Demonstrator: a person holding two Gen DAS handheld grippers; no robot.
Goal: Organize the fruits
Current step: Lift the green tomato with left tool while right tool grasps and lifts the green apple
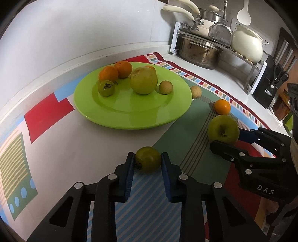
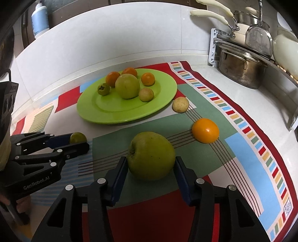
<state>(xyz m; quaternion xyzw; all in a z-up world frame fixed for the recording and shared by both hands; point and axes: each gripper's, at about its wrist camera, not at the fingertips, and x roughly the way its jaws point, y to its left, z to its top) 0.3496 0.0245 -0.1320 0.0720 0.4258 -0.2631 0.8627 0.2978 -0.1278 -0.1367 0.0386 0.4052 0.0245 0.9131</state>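
My left gripper (image 1: 147,156) is shut on a small green fruit (image 1: 147,162) that rests on the patterned cloth (image 1: 177,134) in front of the green plate (image 1: 130,122). To its right, my right gripper (image 2: 151,160) has both pads against the sides of a green apple (image 2: 151,154), which also sits on the cloth. The plate (image 2: 111,117) carries oranges, a large yellow-green fruit (image 2: 127,86), a small green fruit and a tan round one. Loose beside the plate lie a tan round fruit (image 2: 180,104) and an orange (image 2: 205,130).
A white wall runs close behind the plate. At the back right stands a rack with a steel pot (image 1: 199,51), pans, a white pot (image 1: 247,44) and a black knife block (image 1: 268,83). A blue-capped bottle (image 2: 40,17) stands at the far left.
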